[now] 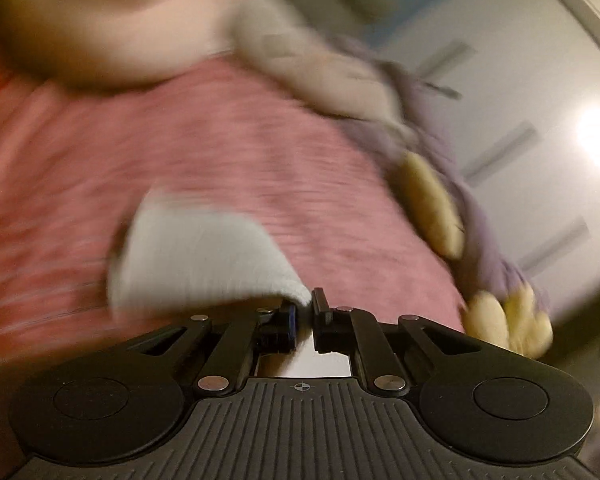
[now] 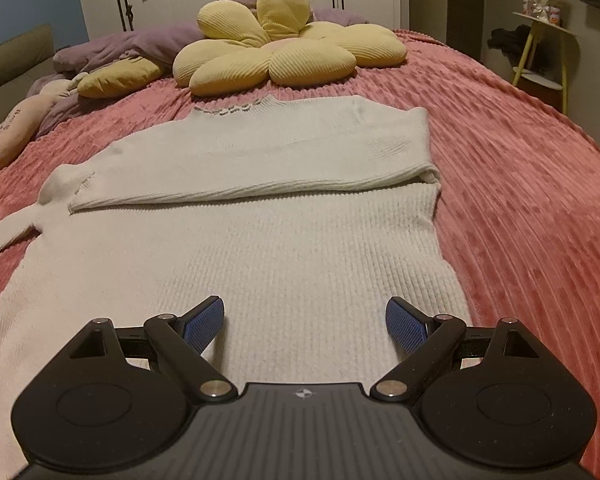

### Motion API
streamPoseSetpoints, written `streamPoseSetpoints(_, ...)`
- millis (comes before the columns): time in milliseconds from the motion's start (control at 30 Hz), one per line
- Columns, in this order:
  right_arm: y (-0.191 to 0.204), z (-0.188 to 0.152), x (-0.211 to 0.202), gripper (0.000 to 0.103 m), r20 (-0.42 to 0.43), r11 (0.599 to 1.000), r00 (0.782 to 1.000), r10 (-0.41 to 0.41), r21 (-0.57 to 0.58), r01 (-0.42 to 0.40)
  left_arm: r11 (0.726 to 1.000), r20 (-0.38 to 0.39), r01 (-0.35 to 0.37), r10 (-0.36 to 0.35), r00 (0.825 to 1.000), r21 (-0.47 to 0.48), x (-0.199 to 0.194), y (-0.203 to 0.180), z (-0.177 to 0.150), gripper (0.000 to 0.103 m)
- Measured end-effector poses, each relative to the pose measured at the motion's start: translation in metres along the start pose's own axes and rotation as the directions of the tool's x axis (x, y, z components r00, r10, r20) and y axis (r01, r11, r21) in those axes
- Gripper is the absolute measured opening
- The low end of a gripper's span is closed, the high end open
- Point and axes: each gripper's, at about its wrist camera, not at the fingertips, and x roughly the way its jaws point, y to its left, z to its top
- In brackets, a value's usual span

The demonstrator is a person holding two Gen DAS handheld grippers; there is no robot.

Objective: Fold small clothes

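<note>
Pinching the cuff of the cream ribbed knit sweater (image 2: 260,216) with our left hand-held gripper (image 1: 311,304), jaws clamped on it, we judge the sleeve is about to cross the body. Our right hand-held gripper (image 2: 305,322) hovers apart over the hem. The sweater lies flat on the pink ribbed bedspread (image 2: 520,184), one sleeve already folded across its chest.

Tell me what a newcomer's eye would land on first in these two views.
First the white knitted sweater, spread flat on the pink ribbed bedspread with one sleeve folded across its chest. Behind it, at the head of the bed, lies a big yellow flower-shaped cushion. In the blurred left wrist view, the left gripper is shut on a white cuff, while the right gripper hangs open above the hem.
</note>
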Motion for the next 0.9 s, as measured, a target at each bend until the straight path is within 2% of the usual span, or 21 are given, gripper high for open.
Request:
streamPoseSetpoints(67,-0.001,-0.001,-0.001,0.089,0.006,1.000,1.000,0.004,0.004,-0.004,0.989,-0.027,0.069,-0.066,0.997,0.127,-0.002,-0.048,-0.010,0.009)
streamPoseSetpoints(167,-0.003,-0.002,-0.003,0.089,0.017,1.000,1.000,0.009,0.020,-0.010,0.926,-0.101,0.205,-0.181,0.978,0.318,-0.002,-0.127,-0.045,0.009)
streamPoseSetpoints(233,-0.006,-0.003,-0.006,0.089,0.024,0.999,1.000,0.017,0.036,-0.018,0.852,-0.180,0.293,-0.236,0.955,0.434,0.000,-0.178,-0.083,0.010)
streamPoseSetpoints(300,-0.009,-0.004,-0.009,0.089,0.028,0.999,0.999,0.021,0.047,-0.023,0.772,-0.248,0.340,-0.240,0.938,0.538,0.004,-0.216,-0.129,0.011)
streamPoseSetpoints(333,-0.012,-0.004,-0.010,0.089,0.033,0.998,0.999,0.023,0.052,-0.025,0.740,-0.275,0.348,-0.225,0.935,0.576,0.009,-0.228,-0.149,0.014)
streamPoseSetpoints(367,-0.015,-0.004,-0.011,0.089,0.035,0.998,0.999,0.023,0.056,-0.025,0.710,-0.314,0.359,-0.201,0.928,0.606,0.016,-0.239,-0.170,0.036)
streamPoseSetpoints(400,-0.018,-0.004,-0.012,0.089,0.037,0.998,0.999,0.022,0.062,-0.024,0.683,-0.380,0.384,-0.167,0.910,0.621,0.026,-0.246,-0.191,0.071)
streamPoseSetpoints(433,-0.021,-0.003,-0.013,0.089,0.037,0.997,0.999,0.024,0.066,-0.026,0.668,-0.437,0.409,-0.136,0.889,0.623,0.032,-0.249,-0.209,0.079)
streamPoseSetpoints(467,-0.024,-0.003,-0.014,0.089,0.034,0.997,0.999,0.028,0.070,-0.030,0.658,-0.456,0.418,-0.126,0.881,0.626,0.032,-0.249,-0.219,0.082)
streamPoseSetpoints(500,-0.027,-0.001,-0.015,0.089,0.032,0.997,0.999,0.030,0.072,-0.033,0.641,-0.465,0.427,-0.122,0.877,0.638,0.029,-0.246,-0.228,0.082)
streamPoseSetpoints(533,-0.029,0.001,-0.017,0.089,0.034,0.997,0.999,0.033,0.071,-0.036,0.629,-0.462,0.422,-0.110,0.880,0.653,0.025,-0.241,-0.233,0.083)
streamPoseSetpoints(567,-0.031,0.003,-0.018,0.089,0.038,0.997,0.998,0.039,0.067,-0.042,0.632,-0.446,0.402,-0.097,0.890,0.663,0.021,-0.235,-0.232,0.085)
streamPoseSetpoints(667,-0.031,0.015,-0.014,0.089,0.054,0.995,0.996,0.075,0.067,-0.078,0.668,-0.364,0.309,-0.061,0.929,0.677,0.002,-0.207,-0.222,0.088)
streamPoseSetpoints(767,-0.013,0.038,0.001,0.086,0.053,0.986,0.987,0.153,0.059,-0.156,0.705,-0.254,0.185,-0.006,0.967,0.685,-0.016,-0.184,-0.207,0.093)
streamPoseSetpoints(833,0.008,0.058,0.015,0.082,0.048,0.969,0.969,0.241,0.049,-0.243,0.712,-0.223,0.131,0.037,0.974,0.690,-0.023,-0.171,-0.194,0.093)
streamPoseSetpoints(900,0.029,0.078,0.031,0.077,0.046,0.947,0.948,0.315,0.055,-0.317,0.732,-0.209,0.095,0.067,0.976,0.675,-0.029,-0.156,-0.186,0.093)
